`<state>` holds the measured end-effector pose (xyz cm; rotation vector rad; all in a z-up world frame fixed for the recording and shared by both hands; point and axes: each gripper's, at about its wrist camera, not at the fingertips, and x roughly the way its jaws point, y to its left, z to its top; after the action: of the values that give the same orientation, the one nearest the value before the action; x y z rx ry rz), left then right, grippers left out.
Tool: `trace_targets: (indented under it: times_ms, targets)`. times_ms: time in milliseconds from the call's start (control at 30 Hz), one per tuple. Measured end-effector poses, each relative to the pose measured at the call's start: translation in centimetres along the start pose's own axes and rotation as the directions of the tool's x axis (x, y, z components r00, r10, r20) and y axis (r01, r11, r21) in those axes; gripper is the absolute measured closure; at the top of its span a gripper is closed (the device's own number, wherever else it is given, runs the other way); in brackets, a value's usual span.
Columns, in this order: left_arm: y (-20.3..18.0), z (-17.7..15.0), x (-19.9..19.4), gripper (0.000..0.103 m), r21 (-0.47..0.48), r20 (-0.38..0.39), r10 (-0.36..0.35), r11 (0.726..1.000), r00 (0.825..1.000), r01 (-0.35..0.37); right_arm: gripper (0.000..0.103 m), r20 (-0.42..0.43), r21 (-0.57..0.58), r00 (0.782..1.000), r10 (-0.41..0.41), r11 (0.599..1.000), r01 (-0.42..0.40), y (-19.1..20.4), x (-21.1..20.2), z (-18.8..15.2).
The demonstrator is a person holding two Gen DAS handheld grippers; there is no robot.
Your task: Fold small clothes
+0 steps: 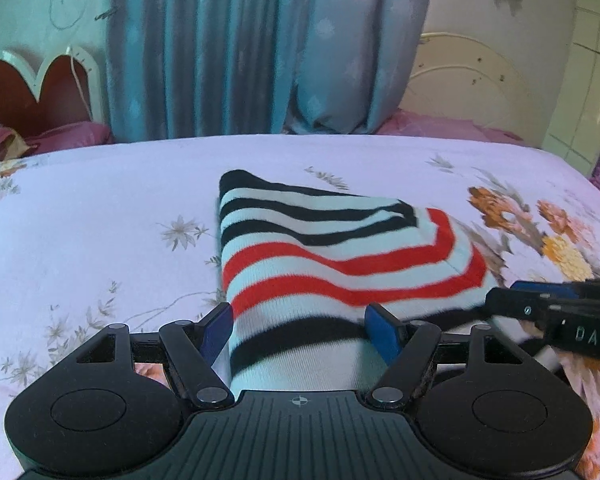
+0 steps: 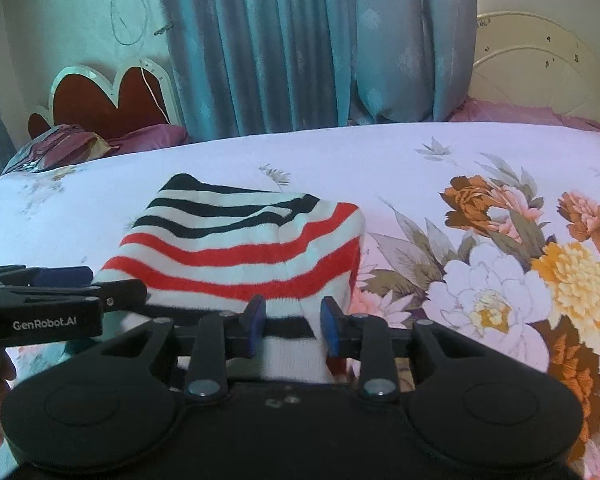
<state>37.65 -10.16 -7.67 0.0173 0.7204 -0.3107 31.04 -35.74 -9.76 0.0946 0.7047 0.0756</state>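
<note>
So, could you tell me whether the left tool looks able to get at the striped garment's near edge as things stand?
Probably yes: the left tool is open, its pads either side of the striped garment's near edge, nothing between.
</note>
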Motion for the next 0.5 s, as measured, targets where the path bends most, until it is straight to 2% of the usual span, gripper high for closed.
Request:
trace_targets:
  times_ms: [233, 267, 333, 367, 500]
  targets:
    - [-0.2, -2.3, -1.5, 0.031, 0.021, -0.032, -0.029, 0.999, 0.999, 0.030, 0.073, 0.007, -0.002, 1.000, 0.020, 1.000, -0.020, 0.0, -2.7, -1.9]
    - [-0.2, -2.7, -1.3, 0.028, 0.028, -0.032, -0.024, 0.999, 0.999, 0.025, 0.072, 0.000, -0.017, 1.000, 0.009, 1.000, -0.009, 0.1, -2.6, -2.3]
    - [0.2, -3.2, -1.0, 0.025, 0.002, -0.050, -0.027, 1.000, 0.998, 0.027, 0.069, -0.046, -0.026, 0.999, -0.025, 0.999, 0.024, -0.3, -1.7, -3.3]
    - [0.4, -3.3, -1.1, 0.025, -0.024, -0.058, -0.034, 0.999, 0.998, 0.033, 0.069, -0.058, 0.002, 0.998, -0.013, 1.000, 0.013, -0.7, -1.5, -3.7]
    - [0.5, -3.5, -1.3, 0.025, -0.035, -0.075, -0.041, 0.999, 0.996, 0.039, 0.073, -0.044, 0.028, 0.999, -0.006, 1.000, 0.007, -0.9, -2.7, -3.8]
